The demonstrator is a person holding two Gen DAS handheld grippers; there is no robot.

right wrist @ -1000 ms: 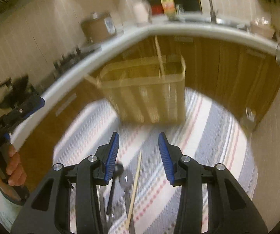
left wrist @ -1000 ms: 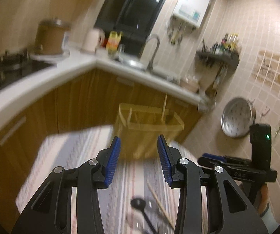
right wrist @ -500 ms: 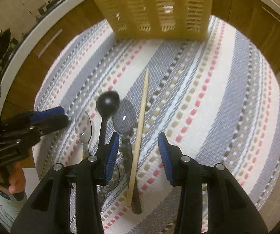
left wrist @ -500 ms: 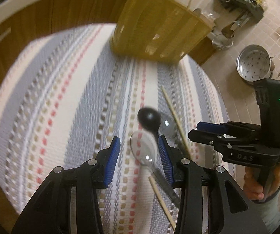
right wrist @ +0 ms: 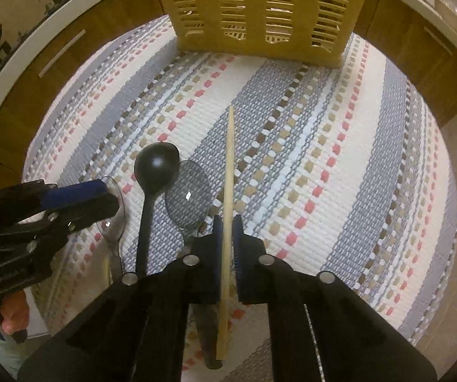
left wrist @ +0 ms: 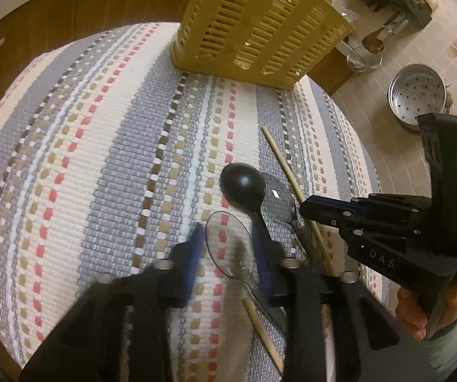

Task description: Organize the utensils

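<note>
A yellow slotted utensil basket (left wrist: 260,28) (right wrist: 260,9) stands at the far side of a striped woven mat (left wrist: 101,159) (right wrist: 340,165). On the mat lie a black spoon (left wrist: 242,183) (right wrist: 155,167), a clear spoon (left wrist: 228,245) (right wrist: 114,222), a grey clear spoon (left wrist: 279,195) (right wrist: 188,194) and a wooden chopstick (left wrist: 284,167) (right wrist: 228,172). My left gripper (left wrist: 228,251) is open with its jaws either side of the clear spoon's bowl. My right gripper (right wrist: 227,238) is shut on the wooden chopstick, which still lies along the mat.
Wooden cabinet fronts (right wrist: 53,63) and a white counter edge (right wrist: 37,22) curve behind the mat. A steel steamer pot (left wrist: 418,94) sits on the tiled floor at the right. A second chopstick (left wrist: 260,328) lies under my left gripper.
Both grippers dropped closer to the mat. The right jaws closed on the chopstick. The left gripper moved forward over the clear spoon and stays open.
</note>
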